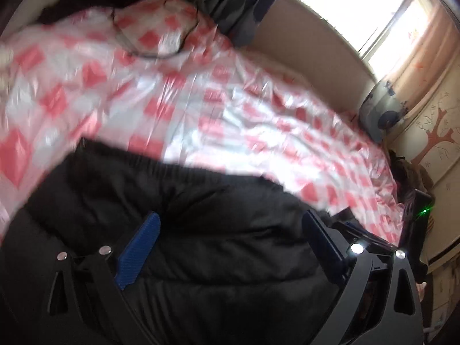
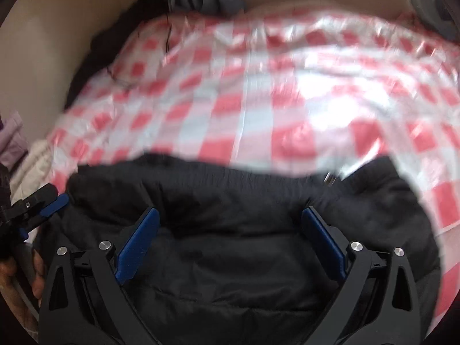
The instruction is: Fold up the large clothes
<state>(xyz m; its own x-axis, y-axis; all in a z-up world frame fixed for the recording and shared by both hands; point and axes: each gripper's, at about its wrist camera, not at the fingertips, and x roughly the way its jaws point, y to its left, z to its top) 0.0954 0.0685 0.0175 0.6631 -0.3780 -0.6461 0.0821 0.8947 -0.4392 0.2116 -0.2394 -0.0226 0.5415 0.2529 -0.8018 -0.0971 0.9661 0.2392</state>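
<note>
A black padded jacket [image 2: 230, 244] lies bunched on a bed under a glossy red-and-white checked sheet [image 2: 258, 109], at the near edge of the bed in both wrist views. Both pictures are smeared with motion blur, so fine detail of the cloth is hard to read.

The right gripper [image 2: 230, 224] hangs over the middle of the jacket with its blue-padded jaws spread wide; the pads stand apart from the fabric and nothing is pinched between them. The left gripper [image 1: 230, 227] is likewise wide open above the jacket, holding nothing. In the right wrist view the left gripper [image 2: 43, 204] shows at the far left edge, just beside the jacket's left end, with part of the hand [image 2: 17, 276] that carries it below.

A dark cord [image 1: 161, 51] trails across the sheet towards the head of the bed. Beyond the bed stand a beige wall [image 1: 316, 37], a bright window [image 1: 362, 8] with a pale curtain [image 1: 425, 51], and a blue-patterned pillow [image 1: 382, 109] against the wall. A pale lilac garment [image 2: 11, 138] sits at the left of the bed in the right wrist view
</note>
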